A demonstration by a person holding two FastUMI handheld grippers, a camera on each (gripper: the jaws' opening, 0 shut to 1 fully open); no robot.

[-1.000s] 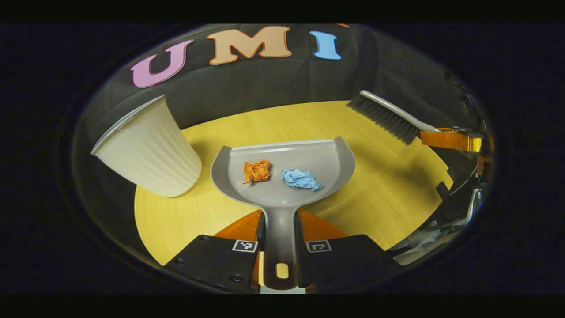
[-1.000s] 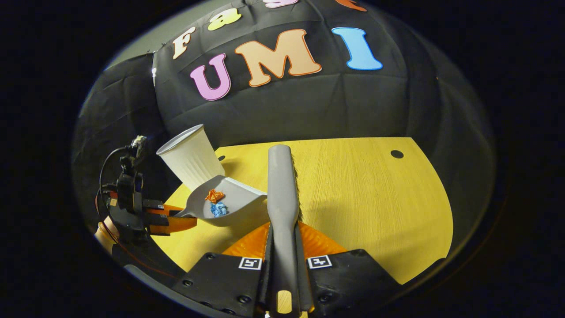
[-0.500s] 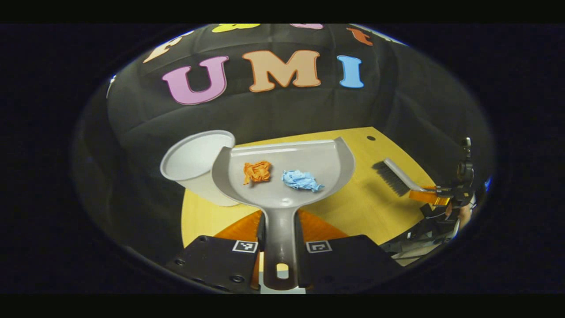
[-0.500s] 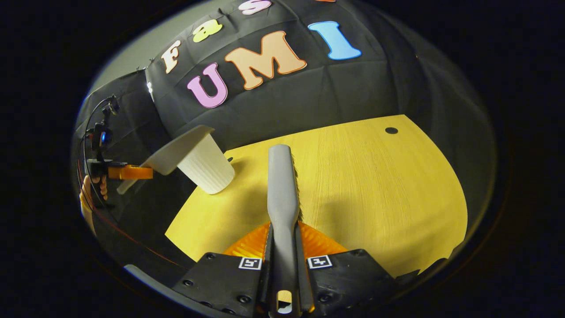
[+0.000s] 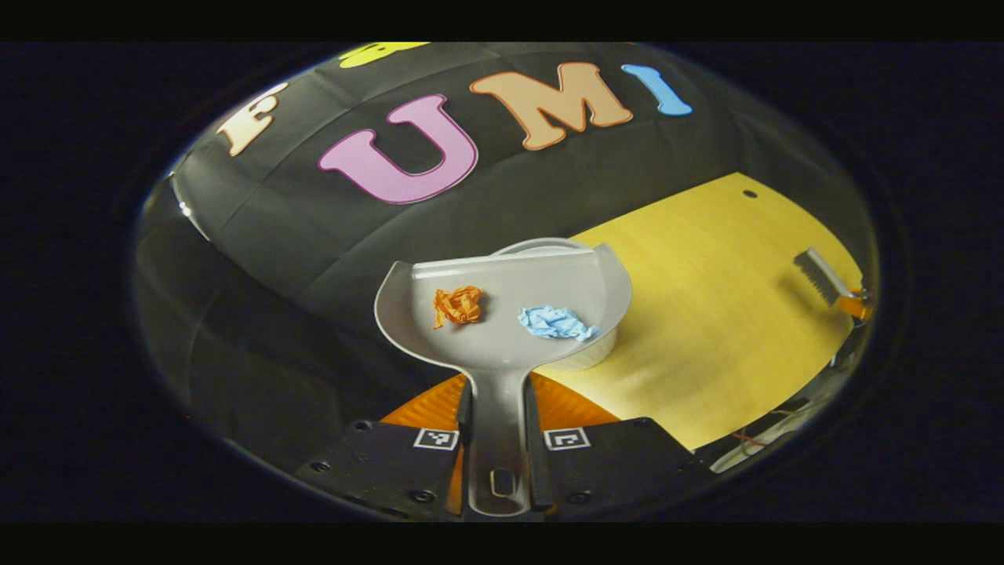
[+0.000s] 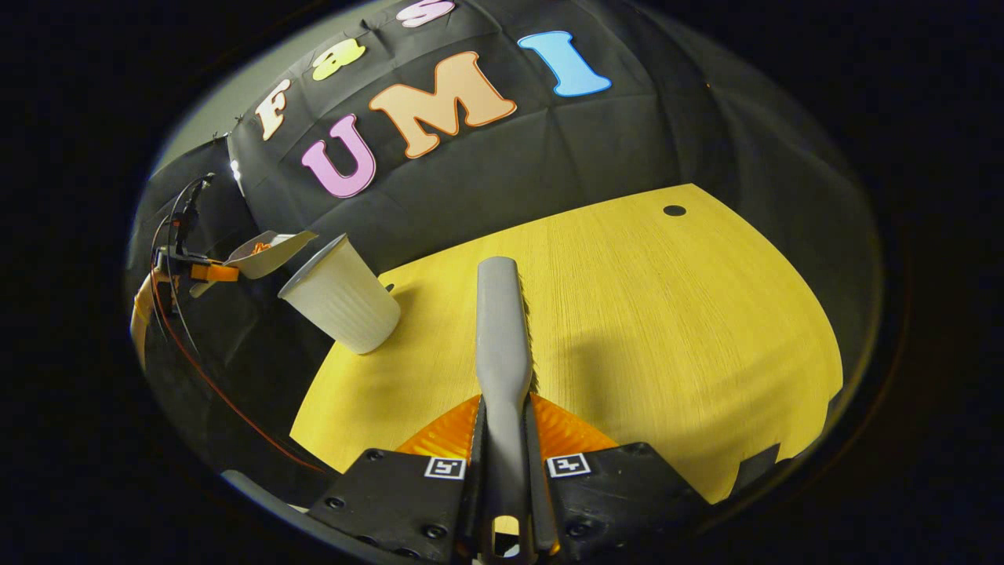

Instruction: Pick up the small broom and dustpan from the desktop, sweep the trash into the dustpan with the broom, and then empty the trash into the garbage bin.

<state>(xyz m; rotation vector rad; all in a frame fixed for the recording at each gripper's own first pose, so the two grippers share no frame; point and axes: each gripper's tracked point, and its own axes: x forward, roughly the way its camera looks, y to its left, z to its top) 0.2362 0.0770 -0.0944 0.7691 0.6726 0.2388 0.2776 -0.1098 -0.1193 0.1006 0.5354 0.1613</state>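
The yellow table (image 6: 667,329) carries a white bin (image 6: 343,297) at its edge. The grey dustpan (image 5: 502,302) hangs above the bin, its handle clamped in the left gripper (image 5: 500,439), holding an orange scrap (image 5: 457,304) and a blue scrap (image 5: 555,322). The right gripper (image 6: 506,471) pinches the broom (image 6: 500,329) by its handle, raised over the table, well apart from the bin
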